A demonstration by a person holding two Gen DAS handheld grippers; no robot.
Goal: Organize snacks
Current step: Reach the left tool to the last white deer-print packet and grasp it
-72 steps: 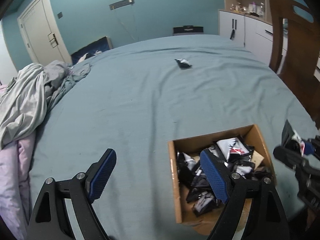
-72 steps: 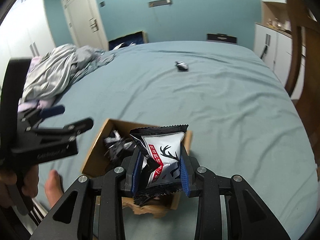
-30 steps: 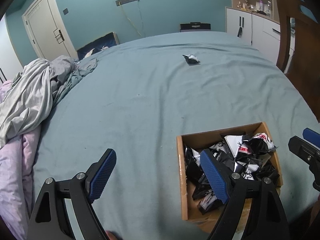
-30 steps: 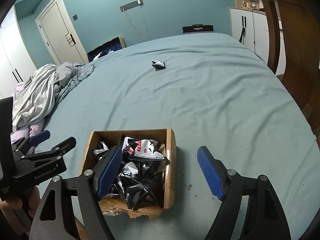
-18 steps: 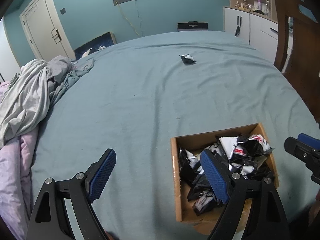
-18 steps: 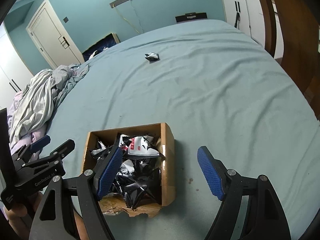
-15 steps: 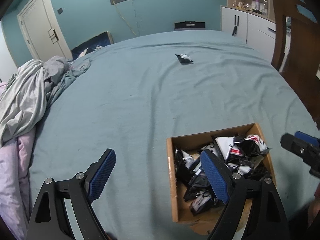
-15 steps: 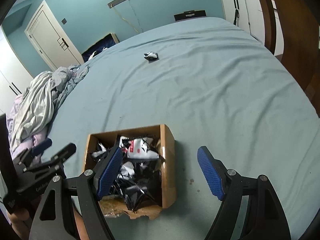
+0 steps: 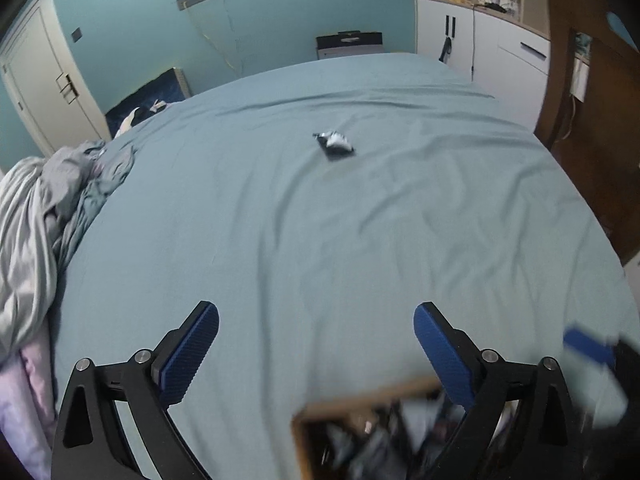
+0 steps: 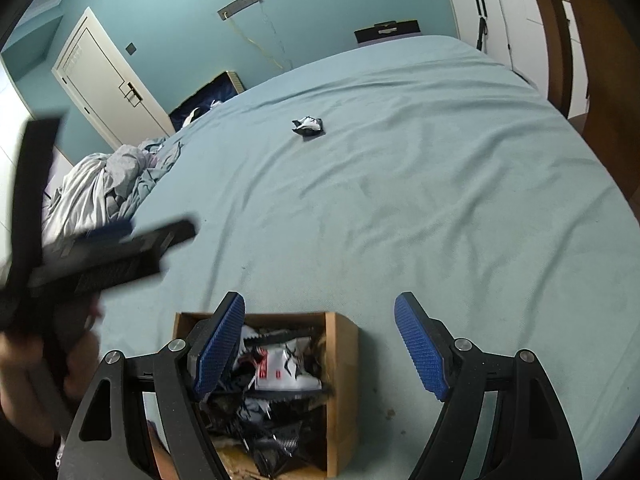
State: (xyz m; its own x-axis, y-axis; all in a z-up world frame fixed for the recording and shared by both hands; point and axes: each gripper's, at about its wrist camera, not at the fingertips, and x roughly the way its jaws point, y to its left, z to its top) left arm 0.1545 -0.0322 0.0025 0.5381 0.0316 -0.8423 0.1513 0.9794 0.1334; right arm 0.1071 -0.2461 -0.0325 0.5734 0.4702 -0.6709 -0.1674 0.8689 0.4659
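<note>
A brown cardboard box [image 10: 340, 368] full of black-and-white snack packets [image 10: 280, 372] sits on the blue bedsheet at the near edge; it shows blurred in the left wrist view [image 9: 360, 400]. One lone snack packet [image 9: 334, 145] lies far out on the bed, also in the right wrist view [image 10: 308, 125]. My left gripper [image 9: 316, 354] is open and empty, above the sheet beyond the box. My right gripper [image 10: 320, 344] is open and empty over the box's right side. The left gripper shows blurred at the left of the right wrist view [image 10: 132, 248].
A heap of grey and pink bedding [image 9: 36, 216] lies at the bed's left side. A wooden chair [image 9: 592, 92] and white cabinets [image 9: 480, 36] stand to the right. A white door [image 10: 104, 80] is at the far left wall.
My right gripper let go of the deer-print packet into the box and opened. My left gripper has now swung forward over the bed, so the box dropped low in its view.
</note>
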